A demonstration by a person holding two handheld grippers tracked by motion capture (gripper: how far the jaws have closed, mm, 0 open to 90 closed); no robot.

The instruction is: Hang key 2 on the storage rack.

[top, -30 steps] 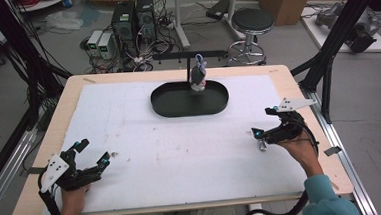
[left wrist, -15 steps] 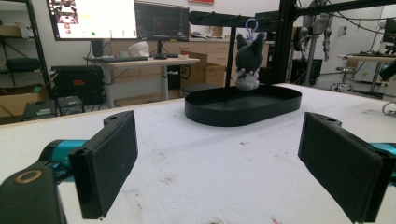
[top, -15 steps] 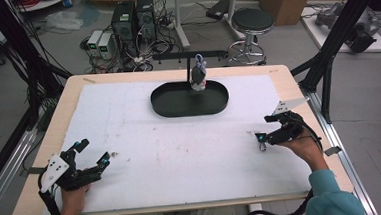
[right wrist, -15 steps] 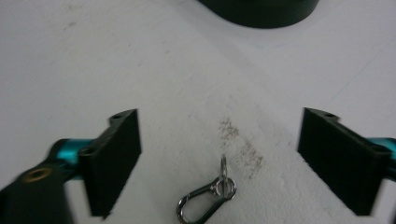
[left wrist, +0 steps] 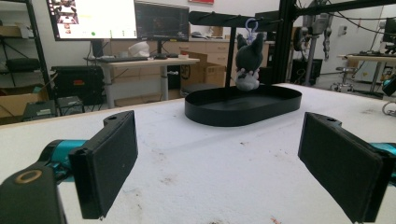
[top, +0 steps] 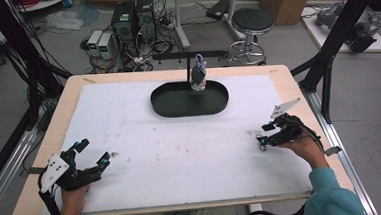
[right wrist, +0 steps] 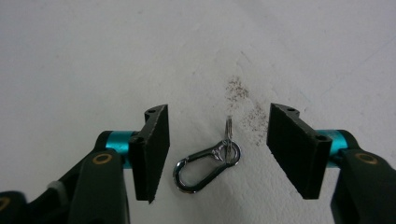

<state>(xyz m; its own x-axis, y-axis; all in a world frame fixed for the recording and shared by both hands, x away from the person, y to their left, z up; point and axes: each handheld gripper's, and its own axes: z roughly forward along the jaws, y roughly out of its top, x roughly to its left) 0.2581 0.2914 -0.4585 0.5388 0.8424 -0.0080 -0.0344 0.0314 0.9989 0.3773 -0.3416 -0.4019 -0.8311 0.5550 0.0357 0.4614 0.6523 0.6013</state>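
A small silver carabiner clip (right wrist: 208,165) with a split ring lies flat on the white table cover. My right gripper (right wrist: 218,140) is open, with one jaw on each side of the clip and not touching it. In the high view the right gripper (top: 264,135) sits low at the table's right side. My left gripper (top: 94,152) rests open near the front left corner with nothing between its jaws (left wrist: 215,172). A grey plush toy (top: 198,73) hangs from a black stand over a black oval tray (top: 178,107) at the back centre.
The white cover (top: 181,153) carries faint reddish stains (right wrist: 243,93) near the clip. The plush toy (left wrist: 247,60) and tray (left wrist: 243,112) lie straight ahead of the left gripper. Black frame posts (top: 335,43) rise at the table's right; a stool and computers stand behind.
The right gripper has shifted slightly and tipped down toward the table surface. The left gripper has not moved.
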